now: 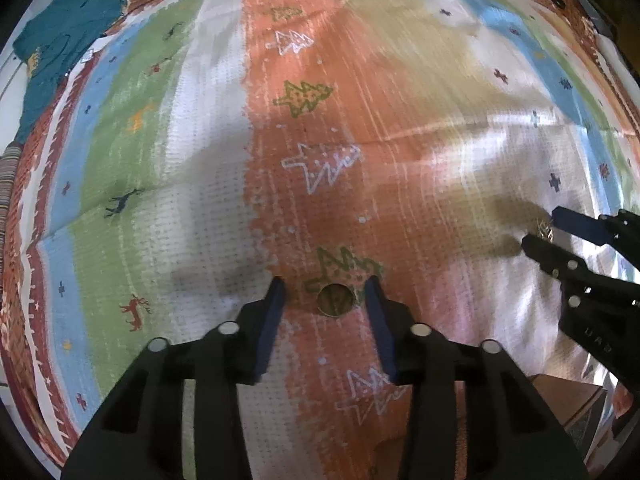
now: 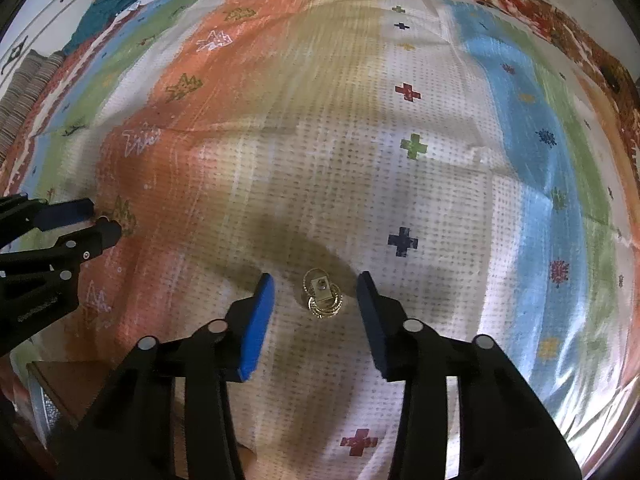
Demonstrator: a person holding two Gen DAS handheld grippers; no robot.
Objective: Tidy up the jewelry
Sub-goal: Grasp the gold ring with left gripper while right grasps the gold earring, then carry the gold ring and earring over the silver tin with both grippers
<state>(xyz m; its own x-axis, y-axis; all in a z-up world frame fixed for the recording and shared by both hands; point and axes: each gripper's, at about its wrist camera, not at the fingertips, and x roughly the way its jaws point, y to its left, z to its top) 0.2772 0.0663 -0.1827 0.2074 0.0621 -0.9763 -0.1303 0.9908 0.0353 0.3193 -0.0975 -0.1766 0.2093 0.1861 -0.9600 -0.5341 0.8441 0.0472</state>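
A small gold ring [image 1: 336,300] lies flat on the orange stripe of the patterned cloth [image 1: 192,184]. My left gripper [image 1: 325,290] points down over it, open, with a blue pad on each side and a gap to both. In the right wrist view a bunch of thin gold rings with a small metal tag [image 2: 322,294] lies on the white dotted part of the cloth. My right gripper [image 2: 316,282] straddles it, open, and its pads [image 2: 262,300] stand clear of the bunch. Each gripper also shows at the edge of the other view: the right gripper [image 1: 546,230] and the left gripper [image 2: 100,218].
A teal garment [image 1: 68,32] lies at the far left corner of the cloth. A brown box [image 1: 568,400] sits near the front edge between the two hands, with something silvery beside it. A striped fabric [image 1: 8,176] shows at the left border.
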